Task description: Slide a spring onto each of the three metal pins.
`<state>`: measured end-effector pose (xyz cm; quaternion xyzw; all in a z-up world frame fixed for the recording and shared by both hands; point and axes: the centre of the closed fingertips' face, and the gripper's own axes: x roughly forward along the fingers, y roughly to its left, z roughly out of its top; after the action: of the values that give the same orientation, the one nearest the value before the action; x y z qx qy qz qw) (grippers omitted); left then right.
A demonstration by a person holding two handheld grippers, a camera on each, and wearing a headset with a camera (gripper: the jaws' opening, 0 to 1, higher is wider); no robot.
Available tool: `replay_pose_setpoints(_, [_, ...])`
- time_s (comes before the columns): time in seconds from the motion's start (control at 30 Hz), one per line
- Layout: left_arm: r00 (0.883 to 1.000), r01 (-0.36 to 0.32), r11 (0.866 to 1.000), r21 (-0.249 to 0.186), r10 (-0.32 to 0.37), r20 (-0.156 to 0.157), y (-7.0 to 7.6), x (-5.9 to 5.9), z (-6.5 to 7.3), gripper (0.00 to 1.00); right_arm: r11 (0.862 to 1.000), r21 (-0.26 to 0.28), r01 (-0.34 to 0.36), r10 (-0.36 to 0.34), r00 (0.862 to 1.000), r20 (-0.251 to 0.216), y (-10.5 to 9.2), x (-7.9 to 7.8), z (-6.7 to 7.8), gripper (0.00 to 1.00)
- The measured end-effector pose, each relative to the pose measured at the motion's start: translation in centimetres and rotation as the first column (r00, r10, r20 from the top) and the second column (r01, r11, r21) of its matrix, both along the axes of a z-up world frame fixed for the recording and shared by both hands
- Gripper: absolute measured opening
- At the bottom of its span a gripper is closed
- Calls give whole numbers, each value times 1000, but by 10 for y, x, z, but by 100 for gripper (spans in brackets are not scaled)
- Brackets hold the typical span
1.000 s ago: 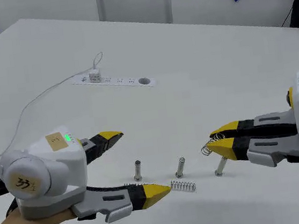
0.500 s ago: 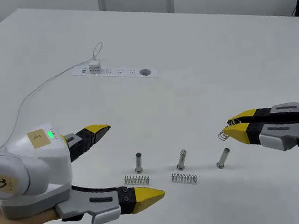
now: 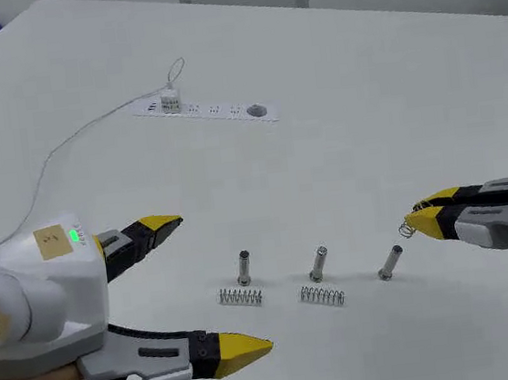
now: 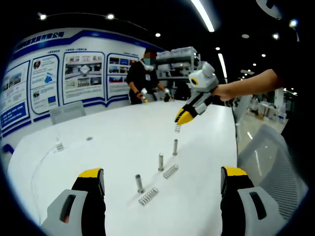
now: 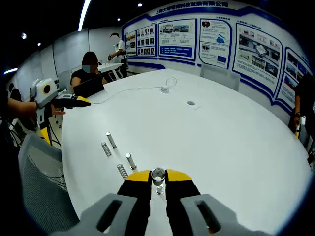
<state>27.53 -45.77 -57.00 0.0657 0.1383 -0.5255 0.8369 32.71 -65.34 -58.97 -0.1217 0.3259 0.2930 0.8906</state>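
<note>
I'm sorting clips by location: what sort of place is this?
Likely an exhibition-style training hall: blue-trimmed display boards line the wall, a white table holds the work, another person stands beyond.

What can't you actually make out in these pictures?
- Head view: the body of the right gripper is cut off by the right edge.
- Right gripper view: the held spring is seen end-on, so its length is hidden.
- Head view: markings on the power strip are too small to read.

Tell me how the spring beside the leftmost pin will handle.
The spring lies on its side on the smooth table, so a push would probably roll it. Its thin open coils look light; a hard pinch may squash or flick it.
</note>
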Motion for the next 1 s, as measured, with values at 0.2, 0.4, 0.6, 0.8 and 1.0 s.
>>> replay_pose_setpoints(0.2, [1000, -4, 1000, 21, 4, -12, 4, -1, -6, 100, 1000, -23, -5, 5, 1000, -29, 1, 2, -14, 11])
replay_pose_setpoints(0.4, [1000, -15, 999, 34, 16, -24, 6, 0, -10, 100, 998, -56, -14, 10, 998, -67, -1, 5, -24, 11])
replay_pose_setpoints(0.6, [999, -21, 999, 32, 22, -30, 5, 0, -12, 100, 996, -79, -32, 26, 997, -75, 1, 4, -34, 11])
replay_pose_setpoints(0.8, [999, -33, 999, 35, 34, -25, 7, 3, -9, 100, 993, -107, -42, 32, 995, -90, -1, 5, -49, 11])
replay_pose_setpoints(1.0, [998, -54, 998, 39, 55, -28, 13, 6, -9, 100, 995, -98, -34, 22, 993, -115, -1, 3, -65, 11])
